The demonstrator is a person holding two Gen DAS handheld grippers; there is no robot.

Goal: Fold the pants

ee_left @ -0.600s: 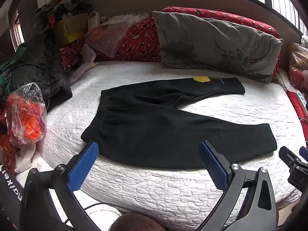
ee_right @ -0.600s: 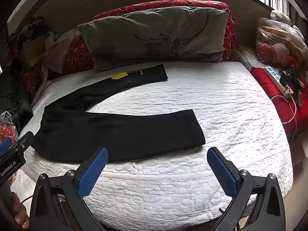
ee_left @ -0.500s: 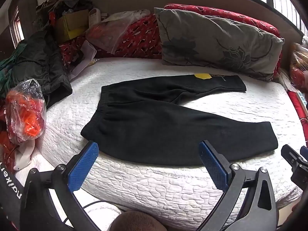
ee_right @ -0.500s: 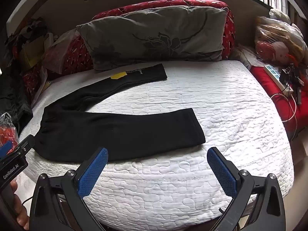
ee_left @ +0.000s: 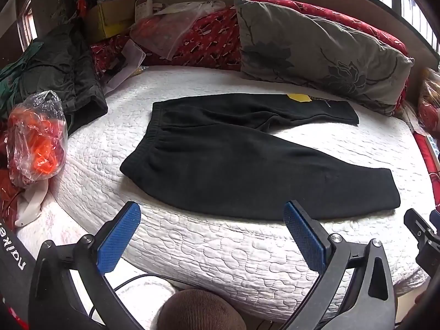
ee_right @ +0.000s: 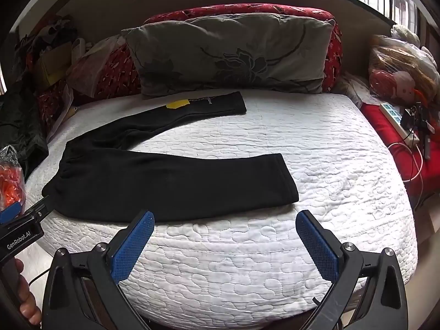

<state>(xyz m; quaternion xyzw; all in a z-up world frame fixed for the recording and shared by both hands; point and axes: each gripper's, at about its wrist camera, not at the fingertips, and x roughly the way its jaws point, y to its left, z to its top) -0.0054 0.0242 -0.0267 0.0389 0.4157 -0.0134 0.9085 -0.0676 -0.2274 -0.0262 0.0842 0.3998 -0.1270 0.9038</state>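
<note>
Black pants (ee_left: 228,154) lie flat on the white quilted mattress (ee_left: 220,253), waistband to the left, legs spread to the right. The far leg carries a yellow tag (ee_left: 298,97). In the right wrist view the pants (ee_right: 165,181) have the near leg's cuff ending mid-bed. My left gripper (ee_left: 211,214) hovers open off the bed's front edge, below the near leg, nothing between its blue pads. My right gripper (ee_right: 224,221) is open too, just short of the near cuff, and holds nothing. Each gripper shows at the other view's edge.
A grey flowered pillow (ee_left: 316,46) and a red cushion (ee_left: 209,38) line the headboard. Dark clothes (ee_left: 55,77) and a plastic bag of orange things (ee_left: 35,137) crowd the left side. A power strip with cables (ee_right: 396,118) lies to the right of the bed.
Both views have shifted slightly: the bed and pants sit a little higher and nearer in the frames. The pants lie unchanged and both grippers stay open.
</note>
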